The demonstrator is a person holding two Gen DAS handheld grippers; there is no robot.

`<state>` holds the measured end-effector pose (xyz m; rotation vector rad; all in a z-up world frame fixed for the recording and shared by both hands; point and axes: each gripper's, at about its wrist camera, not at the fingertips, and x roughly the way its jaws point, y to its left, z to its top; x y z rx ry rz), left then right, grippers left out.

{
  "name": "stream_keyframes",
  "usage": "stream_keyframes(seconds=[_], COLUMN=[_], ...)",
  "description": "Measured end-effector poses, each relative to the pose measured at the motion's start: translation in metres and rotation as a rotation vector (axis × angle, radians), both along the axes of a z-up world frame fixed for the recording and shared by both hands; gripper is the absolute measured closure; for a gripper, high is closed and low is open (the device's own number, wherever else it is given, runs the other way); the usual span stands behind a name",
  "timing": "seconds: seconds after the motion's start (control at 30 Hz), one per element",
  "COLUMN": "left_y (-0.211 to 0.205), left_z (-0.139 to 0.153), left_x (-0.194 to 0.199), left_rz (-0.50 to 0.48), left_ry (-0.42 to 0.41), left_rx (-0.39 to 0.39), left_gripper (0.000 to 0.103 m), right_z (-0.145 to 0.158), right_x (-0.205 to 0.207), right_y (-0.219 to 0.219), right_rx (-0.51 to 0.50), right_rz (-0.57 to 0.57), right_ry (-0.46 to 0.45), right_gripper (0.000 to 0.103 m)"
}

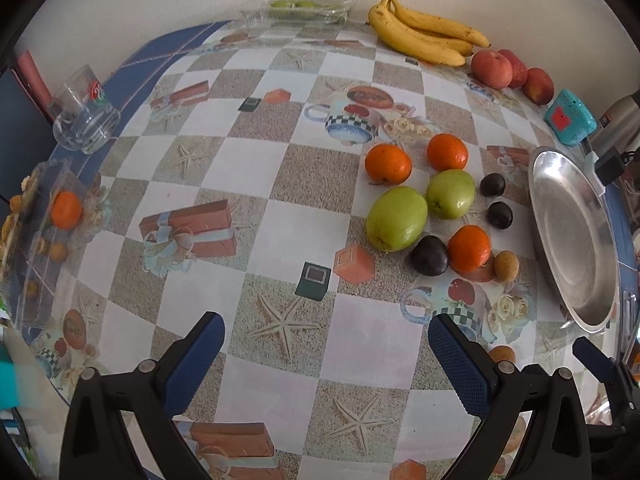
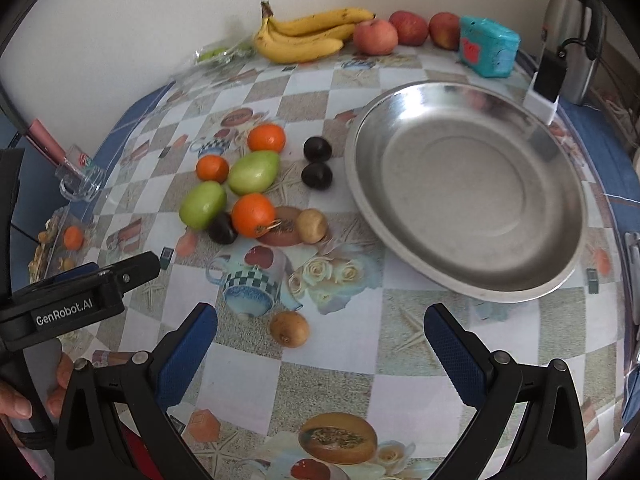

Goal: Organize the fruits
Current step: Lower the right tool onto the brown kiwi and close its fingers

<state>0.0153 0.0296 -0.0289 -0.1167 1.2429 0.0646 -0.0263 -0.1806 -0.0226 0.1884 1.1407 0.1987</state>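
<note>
Both claws — left (image 1: 326, 354) and right (image 2: 320, 344) — gape wide and empty, so a careless nudge could roll the plums (image 2: 317, 162) away from the plate (image 2: 466, 188).

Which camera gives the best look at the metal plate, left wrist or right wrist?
The right wrist view. There the metal plate shows whole, seen from above, with its rim and bare inside plain to see. The left wrist view shows the plate only at its right edge, squeezed and foreshortened by the fisheye.
</note>
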Motion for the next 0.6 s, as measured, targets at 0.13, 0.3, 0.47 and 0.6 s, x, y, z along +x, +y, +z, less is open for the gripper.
stream_keyframes(seconds=[0.13,0.3,0.47,0.6], left_y=[0.001,0.001,0.001,0.001], left_z=[-0.007,-0.011,-0.015,-0.015], left_x=[0.001,0.002,0.004,0.004], left_rz=[0.004,0.006,0.006,0.008], left_ry=[0.027,0.046,0.057,0.056], left_rx=[-0.011,-0.016,-0.03,-0.045], left_gripper=[0.0,0.0,0.0,0.001], right_z=[-0.009,-0.017,-0.029,-0.033], right_x=[0.003,0.006,0.01,0.012], right_y=[0.008,0.014,0.021,0.022], right_rx=[-0.005,-0.025,-0.033,-0.023], right_rz=[0.019,0.036,0.06,0.066], right_ry=[0.037,0.065,0.107,0.129], right_gripper=[0.001,0.01,0.025,0.037])
